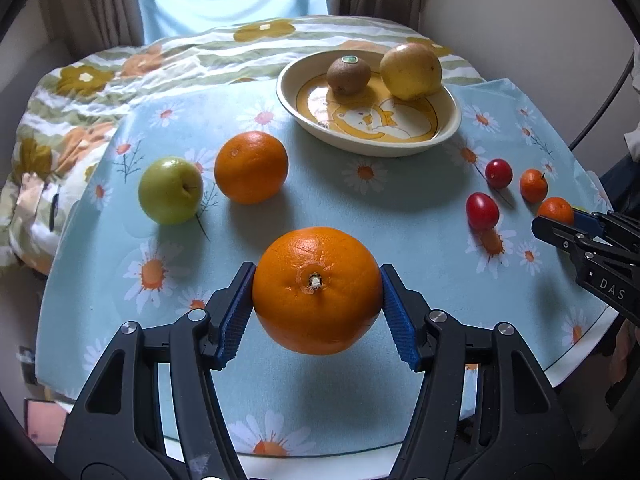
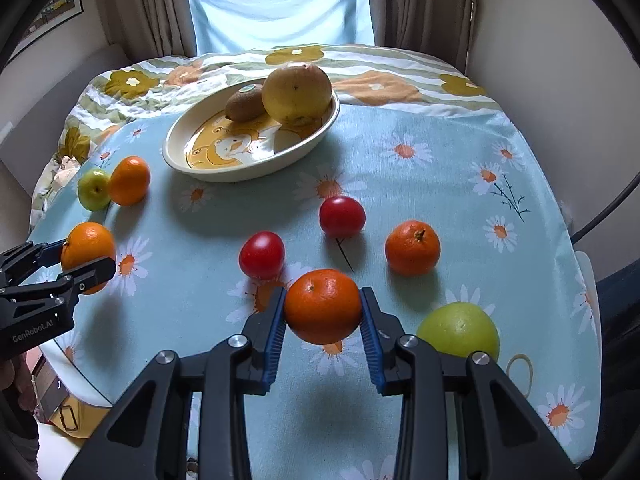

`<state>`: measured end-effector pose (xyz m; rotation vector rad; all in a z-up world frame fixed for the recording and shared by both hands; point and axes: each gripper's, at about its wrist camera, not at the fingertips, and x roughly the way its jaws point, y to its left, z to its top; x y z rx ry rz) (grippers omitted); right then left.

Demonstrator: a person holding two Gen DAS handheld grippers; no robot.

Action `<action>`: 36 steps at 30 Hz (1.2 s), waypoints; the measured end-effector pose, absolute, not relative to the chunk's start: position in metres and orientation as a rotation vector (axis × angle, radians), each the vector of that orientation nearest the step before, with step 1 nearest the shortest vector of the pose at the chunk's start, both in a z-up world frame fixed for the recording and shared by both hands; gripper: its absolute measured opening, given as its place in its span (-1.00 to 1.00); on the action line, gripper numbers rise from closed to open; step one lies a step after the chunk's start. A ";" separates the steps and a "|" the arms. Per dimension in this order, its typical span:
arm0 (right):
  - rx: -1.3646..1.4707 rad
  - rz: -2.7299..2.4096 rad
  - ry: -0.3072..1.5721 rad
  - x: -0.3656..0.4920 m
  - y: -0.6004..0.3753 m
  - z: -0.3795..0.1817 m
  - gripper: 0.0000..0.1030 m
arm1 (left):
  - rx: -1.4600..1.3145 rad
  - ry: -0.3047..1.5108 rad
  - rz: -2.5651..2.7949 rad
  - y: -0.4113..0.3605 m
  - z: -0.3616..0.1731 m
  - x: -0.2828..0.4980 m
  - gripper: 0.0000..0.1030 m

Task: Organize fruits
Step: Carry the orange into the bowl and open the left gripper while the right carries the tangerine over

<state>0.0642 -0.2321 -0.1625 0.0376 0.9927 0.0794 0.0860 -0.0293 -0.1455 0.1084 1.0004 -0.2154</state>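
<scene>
The cream bowl (image 1: 368,148), holding a yellow fruit and a kiwi, lies ahead of both grippers. Left gripper (image 1: 317,300) is clamped on a big orange (image 1: 317,290), lifted off the cloth; right gripper (image 2: 323,312) grips a small mandarin (image 2: 323,306), nearer the bowl. Only the right view shows a green apple (image 2: 460,330) beside it.

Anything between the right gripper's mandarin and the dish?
Yes: in the right wrist view two red tomatoes lie on the cloth between the held mandarin and the dish.
</scene>
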 end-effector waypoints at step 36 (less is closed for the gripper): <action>0.087 0.103 0.914 0.169 -0.226 -0.080 -0.37 | 0.141 0.881 -0.399 -0.066 -0.084 0.237 0.27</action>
